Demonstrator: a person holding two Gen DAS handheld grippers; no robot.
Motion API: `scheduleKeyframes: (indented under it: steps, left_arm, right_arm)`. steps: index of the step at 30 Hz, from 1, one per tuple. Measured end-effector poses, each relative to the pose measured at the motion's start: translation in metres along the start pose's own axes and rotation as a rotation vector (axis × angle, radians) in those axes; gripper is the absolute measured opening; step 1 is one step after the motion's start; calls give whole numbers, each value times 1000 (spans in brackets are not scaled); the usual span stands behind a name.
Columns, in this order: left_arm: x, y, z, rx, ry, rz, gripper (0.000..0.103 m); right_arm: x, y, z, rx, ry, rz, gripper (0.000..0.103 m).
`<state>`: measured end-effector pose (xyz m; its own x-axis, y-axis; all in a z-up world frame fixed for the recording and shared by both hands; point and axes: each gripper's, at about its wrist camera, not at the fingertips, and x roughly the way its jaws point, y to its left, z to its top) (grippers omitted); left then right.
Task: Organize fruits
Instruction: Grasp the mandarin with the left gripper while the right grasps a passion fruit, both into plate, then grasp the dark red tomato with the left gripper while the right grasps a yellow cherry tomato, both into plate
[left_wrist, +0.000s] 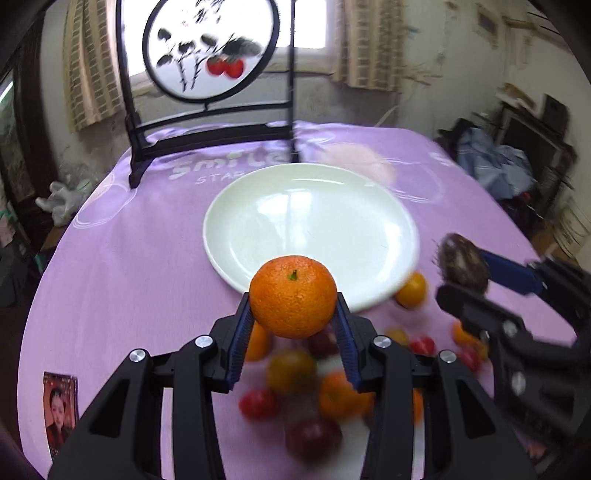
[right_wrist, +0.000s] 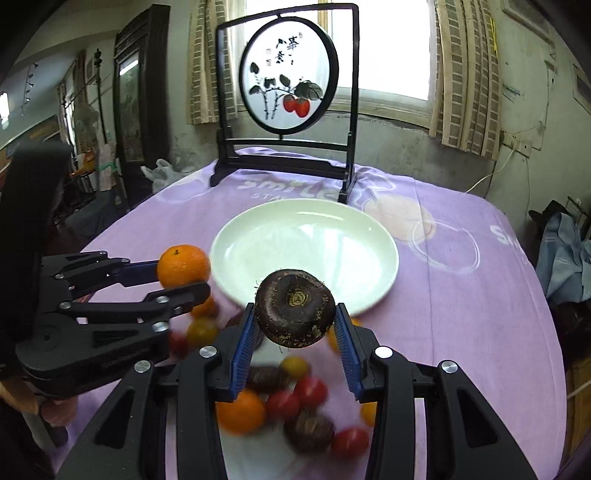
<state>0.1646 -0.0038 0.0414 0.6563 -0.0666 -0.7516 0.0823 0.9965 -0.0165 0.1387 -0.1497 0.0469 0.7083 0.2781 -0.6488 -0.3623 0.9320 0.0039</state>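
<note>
Nearest to us, our left gripper (left_wrist: 293, 325) is clamped on an orange (left_wrist: 293, 297), its blue pads pressing both flanks, the fruit held in the air just short of the white plate's (left_wrist: 258, 221) near rim. Our right gripper (right_wrist: 295, 332) is closed the same way on a dark brown, rough-skinned fruit (right_wrist: 295, 308), also lifted just before that rim. Below both, on the near side of the plate, the loose pile of fruit (right_wrist: 291, 402) lies on the cloth: oranges, small red and yellow ones, more dark ones. We judge the risk to be round fruit slipping from narrow pads, or rolling off the shallow plate if let go too near its edge; the two grippers, close together, could also knock each other. The plate sits empty on a purple tablecloth (right_wrist: 461, 295). Beyond it stands a black-framed round painted screen (right_wrist: 288, 77), then curtained windows and a cluttered room.
</note>
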Motion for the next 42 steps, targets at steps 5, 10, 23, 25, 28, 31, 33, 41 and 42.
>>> scheduleKeyframes:
  steps: [5, 10, 23, 25, 28, 31, 33, 41, 42]
  left_arm:
    - [65, 10, 24, -58, 109, 38, 42]
    - [94, 9, 28, -57, 147, 67, 42]
    - [6, 4, 5, -24, -28, 84, 94]
    - [-7, 3, -11, -15, -35, 70, 94]
    - [-18, 3, -37, -21, -16, 59, 95]
    - [-23, 7, -62, -35, 13, 57, 95]
    - [-26, 9, -77, -48, 30, 54, 96]
    - [-34, 21, -119, -105, 76, 7, 96]
    - [-34, 21, -121, -105, 77, 4, 96]
  right_arm:
    - [63, -12, 7, 49, 113, -10, 43]
    - [91, -18, 2, 109, 169, -9, 44]
    - [5, -45, -35, 116, 78, 17, 76]
    - [-9, -45, -51, 99, 83, 18, 76]
    - [-25, -42, -74, 82, 99, 22, 76]
    - [-34, -39, -93, 77, 128, 7, 76]
    - [-37, -42, -105, 98, 150, -14, 76]
    - [-33, -57, -133, 101, 239, -116, 68]
    - [-31, -57, -135, 92, 251, -131, 62]
